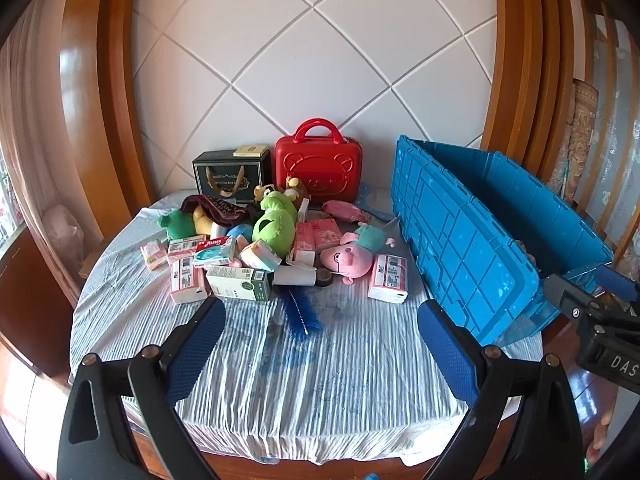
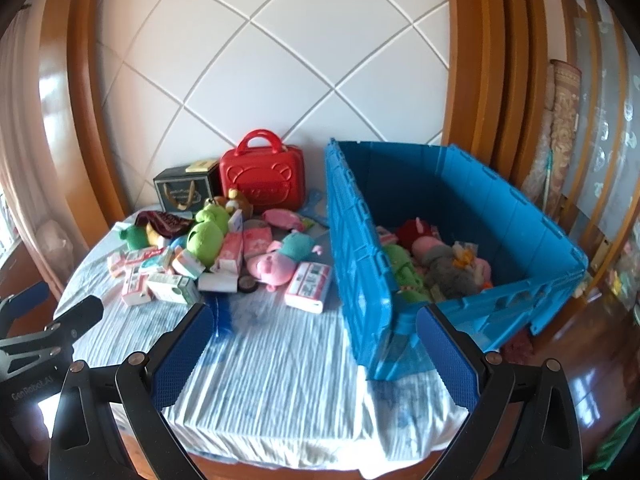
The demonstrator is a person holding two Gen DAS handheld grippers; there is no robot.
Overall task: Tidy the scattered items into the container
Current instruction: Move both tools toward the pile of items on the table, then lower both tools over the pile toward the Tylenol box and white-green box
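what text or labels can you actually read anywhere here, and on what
"DAS", cut off: right hand-held gripper body.
"GenRobot.AI": left hand-held gripper body.
"TEMPO": teal tissue pack, blurry.
Black gift box, maroon cloth, pink-white boxes: print unreadable.

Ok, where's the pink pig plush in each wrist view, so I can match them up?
Left wrist: pink pig plush centre, right of the pile, left of the blue crate.
Right wrist: pink pig plush left of centre, by the crate wall.
Shared landmark: red case.
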